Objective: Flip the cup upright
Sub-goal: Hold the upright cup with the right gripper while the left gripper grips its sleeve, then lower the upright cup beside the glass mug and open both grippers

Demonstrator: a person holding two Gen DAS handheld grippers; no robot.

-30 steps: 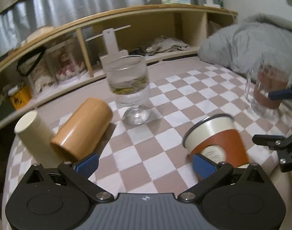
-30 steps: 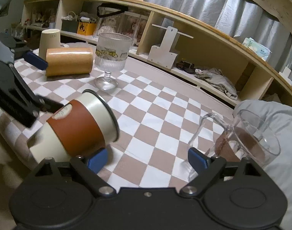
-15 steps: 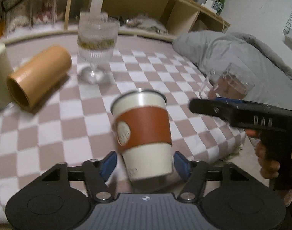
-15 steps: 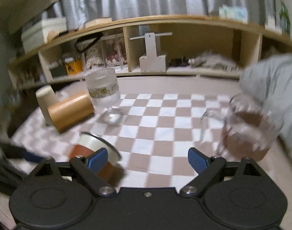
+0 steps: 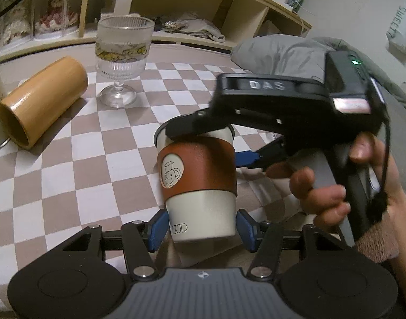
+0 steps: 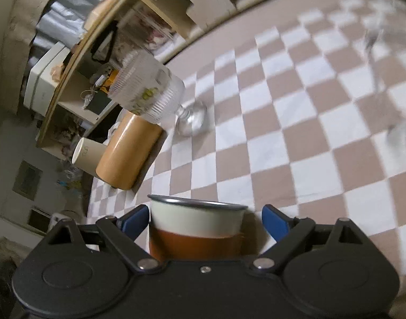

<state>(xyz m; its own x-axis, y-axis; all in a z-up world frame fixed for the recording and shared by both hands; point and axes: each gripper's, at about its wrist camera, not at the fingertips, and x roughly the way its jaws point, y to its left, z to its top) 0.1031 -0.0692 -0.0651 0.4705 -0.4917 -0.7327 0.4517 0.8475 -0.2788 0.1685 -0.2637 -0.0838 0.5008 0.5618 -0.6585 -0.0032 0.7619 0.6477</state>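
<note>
R gripper point(image 6: 201, 222) moved in; cup point(image 5: 199, 183) upright btwn both grippers' fingers.

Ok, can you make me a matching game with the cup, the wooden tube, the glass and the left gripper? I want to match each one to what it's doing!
Things:
1. cup
2. wooden tube
3. glass
4. left gripper

States:
A. lying on its side
B. standing on a stem, further back
C. upright, with a brown sleeve
D. shut on the cup's base

Pairs: 1-C, 2-A, 3-B, 4-D
</note>
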